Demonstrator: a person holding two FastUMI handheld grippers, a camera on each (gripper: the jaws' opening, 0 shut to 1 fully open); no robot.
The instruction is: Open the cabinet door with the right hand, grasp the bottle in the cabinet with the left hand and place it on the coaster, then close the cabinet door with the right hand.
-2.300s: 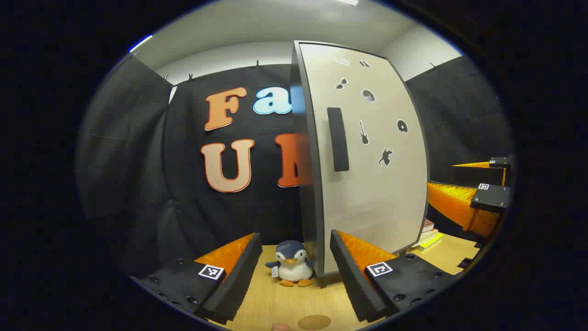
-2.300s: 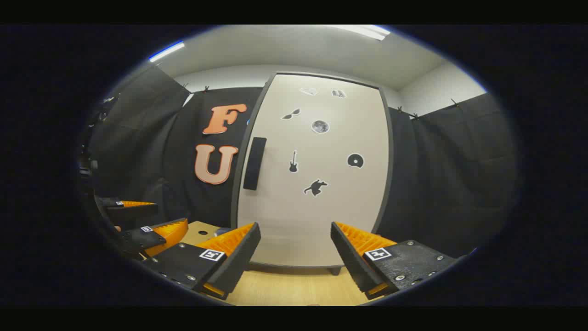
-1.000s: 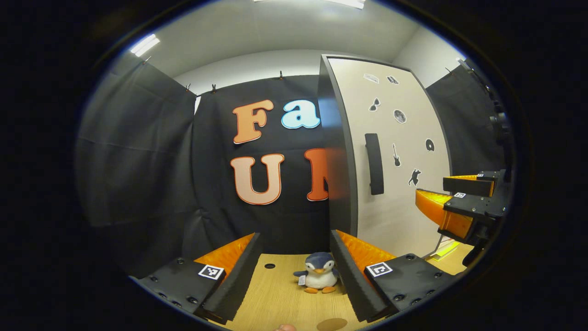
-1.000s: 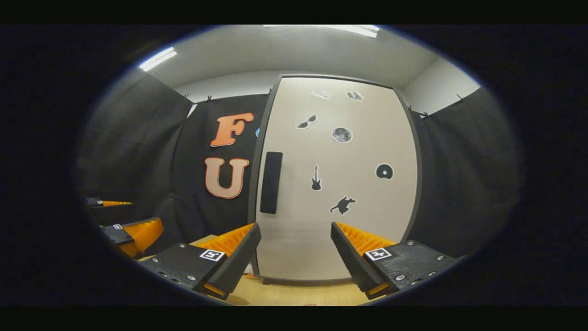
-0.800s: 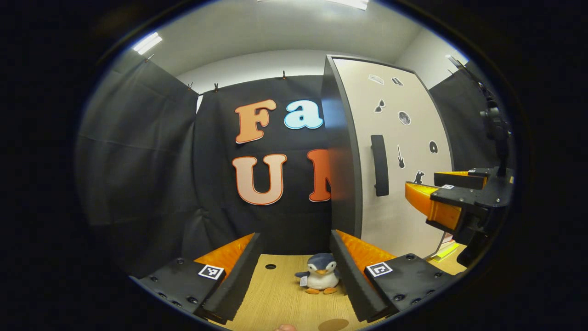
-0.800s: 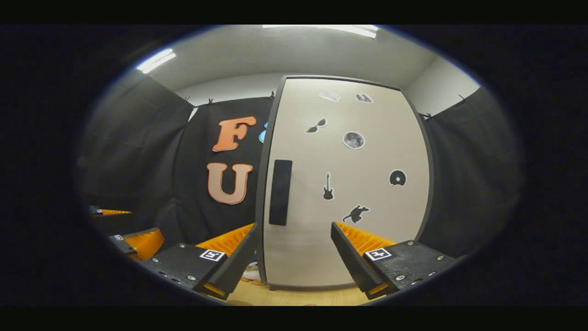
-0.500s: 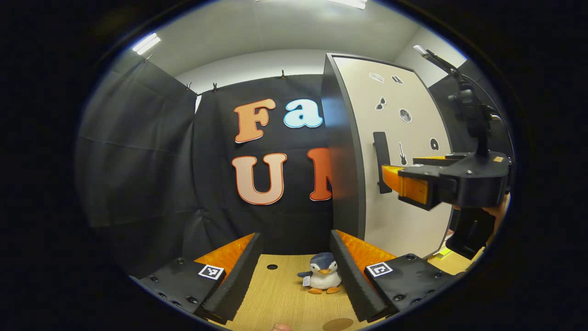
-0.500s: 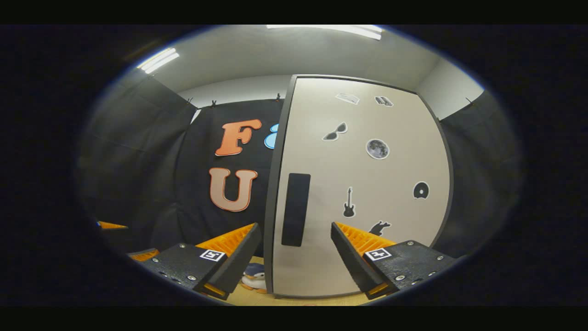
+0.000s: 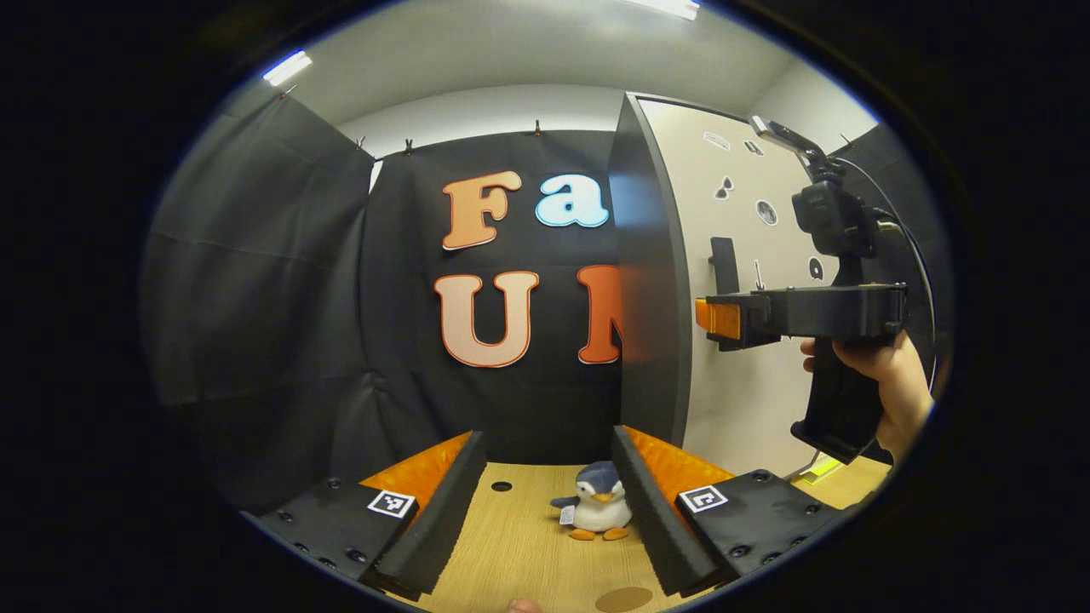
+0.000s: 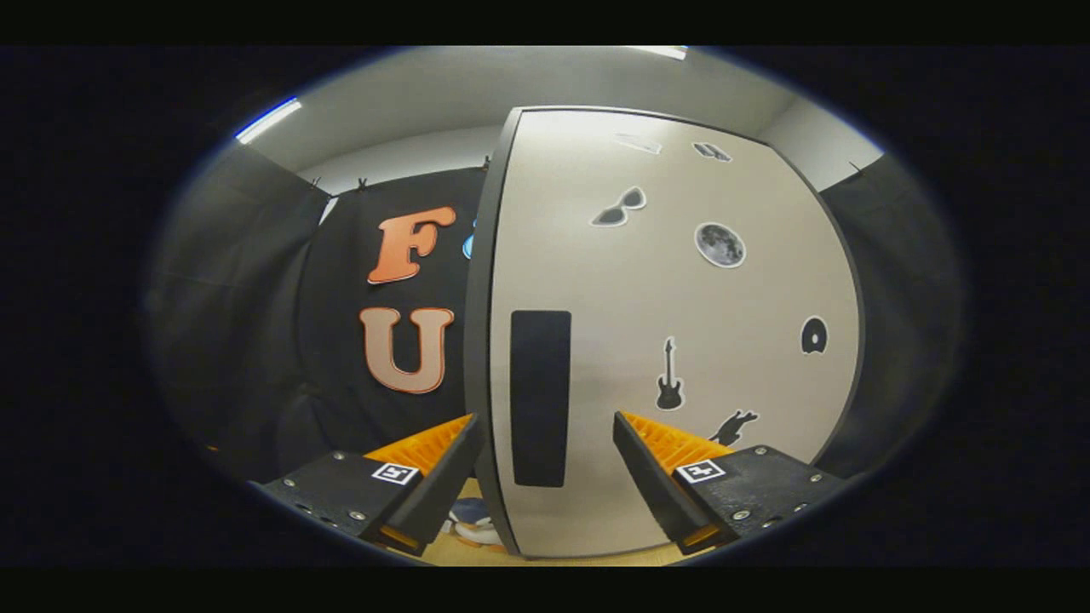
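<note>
The pale cabinet door (image 10: 681,281) with black stickers is shut and hides the inside. Its black upright handle (image 10: 540,396) stands straight ahead of my right gripper (image 10: 549,477), which is open, the handle framed between its orange fingers and a short way off. In the left gripper view the right gripper (image 9: 707,317) is level with the handle (image 9: 724,264), held by a hand (image 9: 886,375). My left gripper (image 9: 549,502) is open above the wooden table (image 9: 511,545), left of the cabinet. A brown round coaster (image 9: 624,598) lies on the table just below it.
A small penguin plush (image 9: 596,511) stands on the table between my left fingers, by the cabinet's dark side (image 9: 647,281). A small hole (image 9: 501,486) is in the tabletop. Yellow books (image 9: 822,466) lie right of the cabinet's foot. Black cloth walls close in behind.
The right gripper has risen from table height and come in close to the door handle. The left gripper has drifted a little to the left. The door has stayed shut.
</note>
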